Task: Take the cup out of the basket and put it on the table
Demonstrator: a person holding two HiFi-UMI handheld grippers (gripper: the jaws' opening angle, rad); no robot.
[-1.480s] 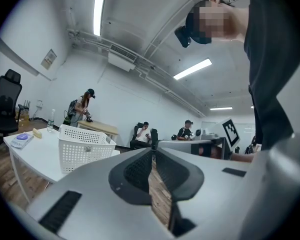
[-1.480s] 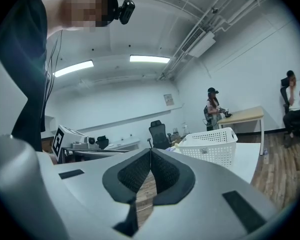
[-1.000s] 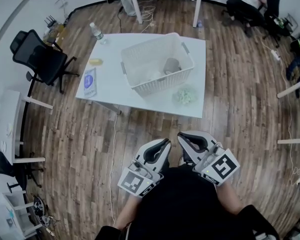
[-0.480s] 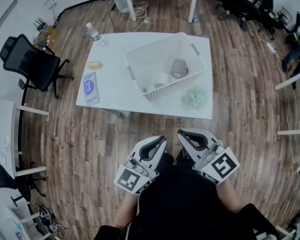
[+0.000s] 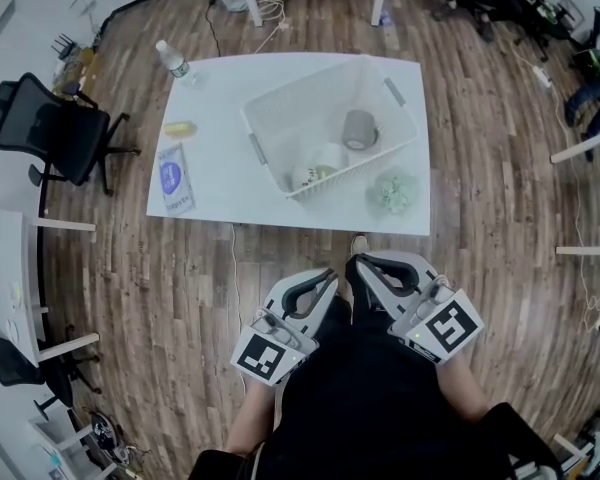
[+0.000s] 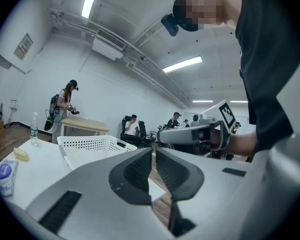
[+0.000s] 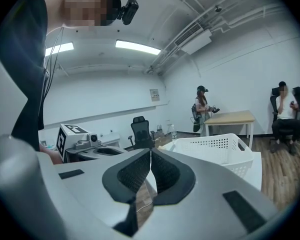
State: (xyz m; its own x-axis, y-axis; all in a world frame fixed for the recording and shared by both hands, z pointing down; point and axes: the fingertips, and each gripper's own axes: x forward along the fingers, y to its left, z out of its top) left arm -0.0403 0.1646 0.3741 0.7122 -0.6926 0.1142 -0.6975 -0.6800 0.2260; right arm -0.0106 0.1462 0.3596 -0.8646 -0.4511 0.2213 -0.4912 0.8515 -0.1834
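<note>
cup [image 5: 359, 128] | hidden by basket [image 6: 87, 149] wall | both gripper views

The white table [image 5: 220, 93] bears a basket [image 5: 302, 92], water bottle [image 5: 170, 60], yellow item [image 5: 180, 128], blue packet [image 5: 172, 176] and green bundle [image 5: 393, 190].

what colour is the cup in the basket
Grey. The cup sits in the white basket, best seen in the head view.

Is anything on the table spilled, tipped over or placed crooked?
Nothing is spilled. The white basket sits turned at an angle to the edges of the table, and the grey cup inside it seems to lie on its side.
</note>
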